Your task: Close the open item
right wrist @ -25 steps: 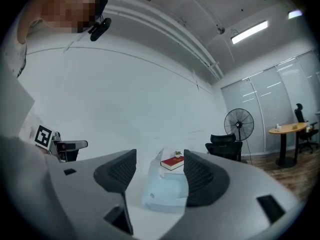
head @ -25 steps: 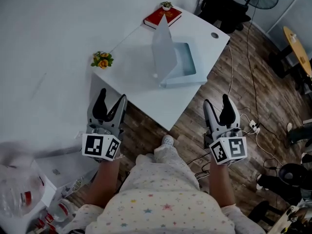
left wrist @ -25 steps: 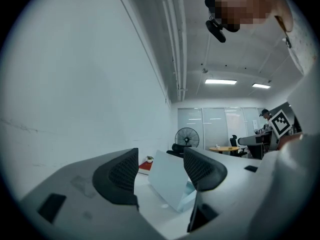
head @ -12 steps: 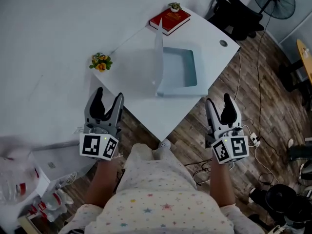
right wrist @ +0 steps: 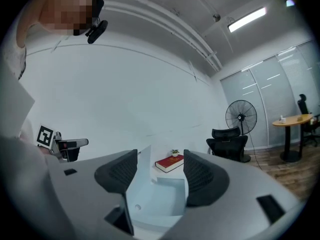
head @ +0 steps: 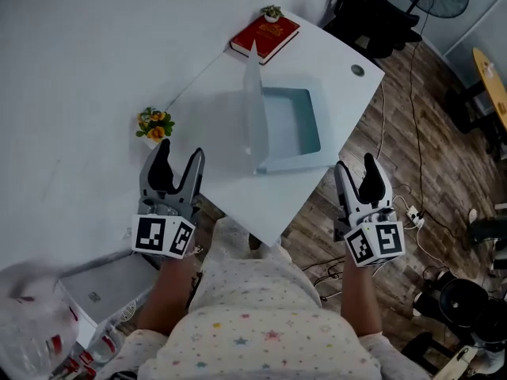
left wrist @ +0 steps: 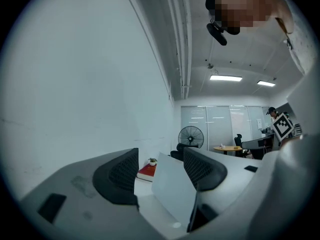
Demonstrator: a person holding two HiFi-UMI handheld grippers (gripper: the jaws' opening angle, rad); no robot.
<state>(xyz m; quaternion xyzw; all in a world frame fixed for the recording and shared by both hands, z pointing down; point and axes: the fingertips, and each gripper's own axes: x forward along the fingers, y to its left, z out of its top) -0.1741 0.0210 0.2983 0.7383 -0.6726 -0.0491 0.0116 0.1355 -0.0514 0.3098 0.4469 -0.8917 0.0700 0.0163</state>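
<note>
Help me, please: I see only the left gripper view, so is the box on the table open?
Observer: Open: the head view shows its lid standing upright over the pale blue box, which looks empty.
Operator: Is the right gripper holding anything?
Observer: No; its own view shows the jaws apart, with nothing between them.
Operator: Anything near my left gripper?
Observer: A small pot of yellow flowers on the table corner, just ahead of it.

On the table (head: 230, 182), the open box (head: 291, 127) sits in the middle, its lid (head: 252, 109) upright along its left side. Behind it lies a book (head: 265, 36) with a small plant (head: 272, 12) at its far end. Flowers (head: 154, 123) stand at the table's left edge. The left gripper (head: 180, 150) and right gripper (head: 354, 165) flank the near corner.
</note>
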